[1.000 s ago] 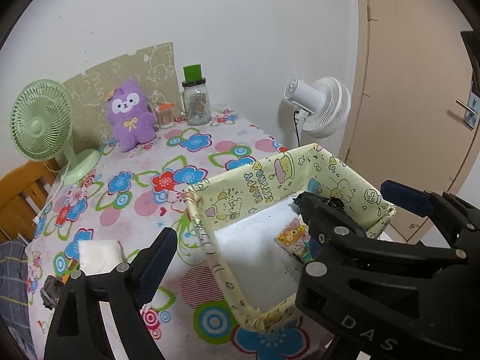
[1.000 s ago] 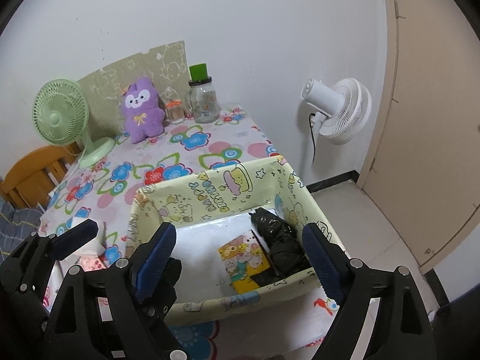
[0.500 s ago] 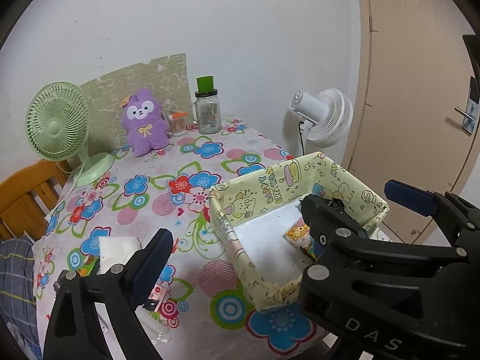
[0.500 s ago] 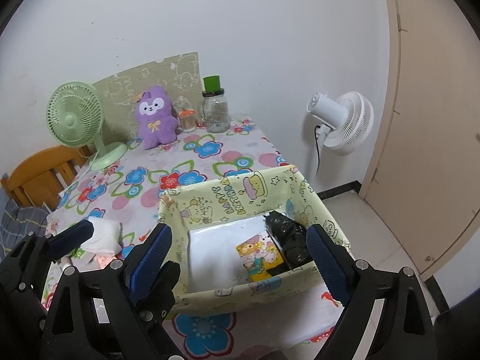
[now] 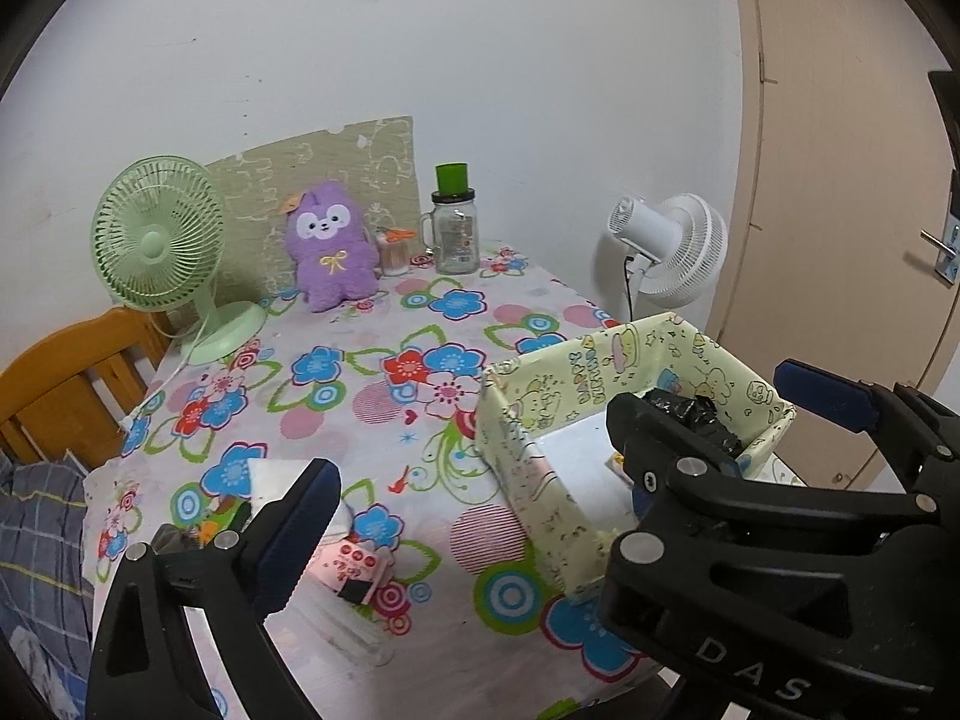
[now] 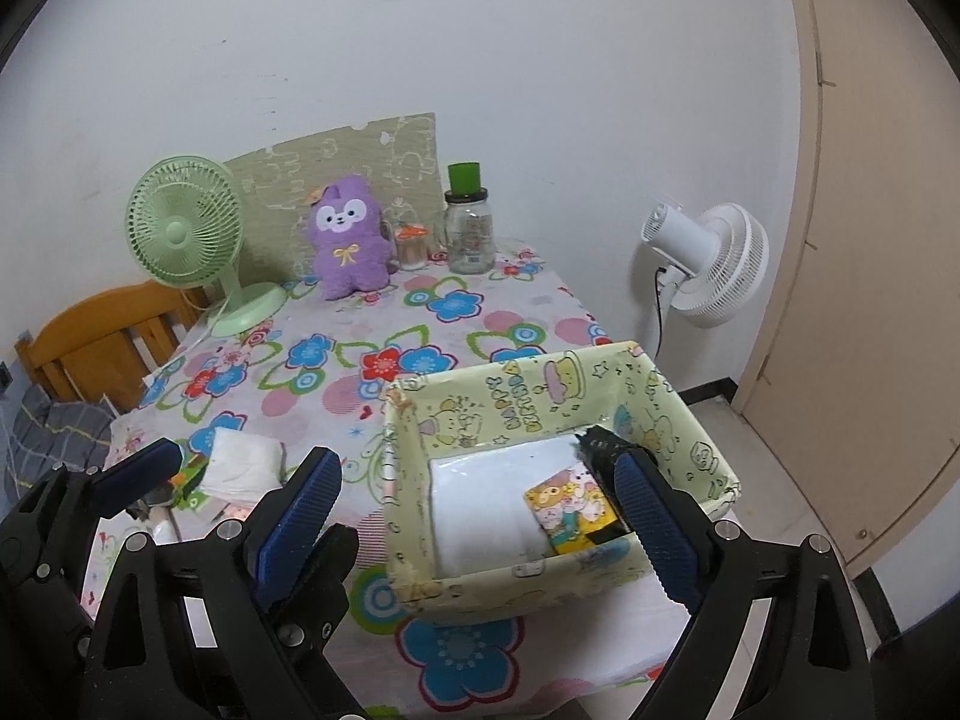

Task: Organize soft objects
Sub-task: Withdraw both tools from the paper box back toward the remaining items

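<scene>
Both grippers hover above the table's near edge, jaws spread wide after just opening, nothing between them. Right gripper (image 6: 480, 516): the cartoon-print box (image 6: 516, 402) lies at 12 o'clock beyond its fingers, holding a white packet (image 6: 486, 498), a cartoon pouch (image 6: 570, 504) and what appears a black bag (image 6: 600, 444). Left gripper (image 5: 552, 438): folded tissue (image 5: 270, 474) at 9 o'clock, behind the left finger.

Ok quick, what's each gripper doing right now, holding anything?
Left gripper: open, jaws just widened, nothing between them.
Right gripper: open, jaws just widened, holding nothing; the yellow box sits beyond, untouched.
</scene>
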`<state>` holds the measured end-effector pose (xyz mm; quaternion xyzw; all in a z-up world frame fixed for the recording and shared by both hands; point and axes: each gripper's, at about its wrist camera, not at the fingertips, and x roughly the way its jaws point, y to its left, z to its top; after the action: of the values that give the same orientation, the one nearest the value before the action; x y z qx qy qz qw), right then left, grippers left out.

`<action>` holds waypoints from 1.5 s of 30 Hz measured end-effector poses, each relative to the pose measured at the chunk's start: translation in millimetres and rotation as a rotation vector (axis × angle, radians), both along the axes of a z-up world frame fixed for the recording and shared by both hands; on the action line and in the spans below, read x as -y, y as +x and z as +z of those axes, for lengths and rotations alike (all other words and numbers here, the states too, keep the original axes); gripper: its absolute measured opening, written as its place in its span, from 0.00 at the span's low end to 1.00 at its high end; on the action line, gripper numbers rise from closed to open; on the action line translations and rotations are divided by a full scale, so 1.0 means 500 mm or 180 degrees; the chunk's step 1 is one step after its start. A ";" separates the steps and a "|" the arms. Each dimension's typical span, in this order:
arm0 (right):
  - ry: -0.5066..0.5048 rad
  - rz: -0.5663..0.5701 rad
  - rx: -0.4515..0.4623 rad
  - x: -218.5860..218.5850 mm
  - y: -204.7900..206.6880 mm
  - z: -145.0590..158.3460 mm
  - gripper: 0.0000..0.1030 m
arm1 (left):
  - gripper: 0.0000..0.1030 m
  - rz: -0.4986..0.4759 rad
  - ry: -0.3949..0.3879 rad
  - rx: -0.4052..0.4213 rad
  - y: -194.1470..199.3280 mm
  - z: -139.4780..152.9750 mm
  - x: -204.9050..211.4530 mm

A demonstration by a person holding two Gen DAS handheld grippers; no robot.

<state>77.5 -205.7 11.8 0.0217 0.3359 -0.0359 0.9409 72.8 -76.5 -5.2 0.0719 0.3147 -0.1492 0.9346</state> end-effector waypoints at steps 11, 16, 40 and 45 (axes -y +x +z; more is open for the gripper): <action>-0.0021 0.0101 0.0046 -0.052 -0.008 0.008 0.93 | 0.96 0.0101 0.0000 0.0045 -0.012 0.005 -0.048; -0.0028 0.0150 0.0049 -0.076 -0.008 0.007 0.93 | 0.96 0.0149 0.0003 0.0051 -0.013 0.005 -0.071; -0.0041 0.0401 -0.0048 -0.184 0.015 -0.032 0.93 | 0.96 0.0367 0.0009 -0.0038 0.004 -0.035 -0.171; -0.0086 0.0453 -0.0072 -0.209 0.025 -0.046 0.93 | 0.96 0.0423 0.0022 -0.0089 0.010 -0.050 -0.193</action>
<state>90.2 -101.0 -11.2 -0.0154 0.3467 0.0263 0.9375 78.0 19.9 -30.0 0.0520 0.3323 -0.0868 0.9377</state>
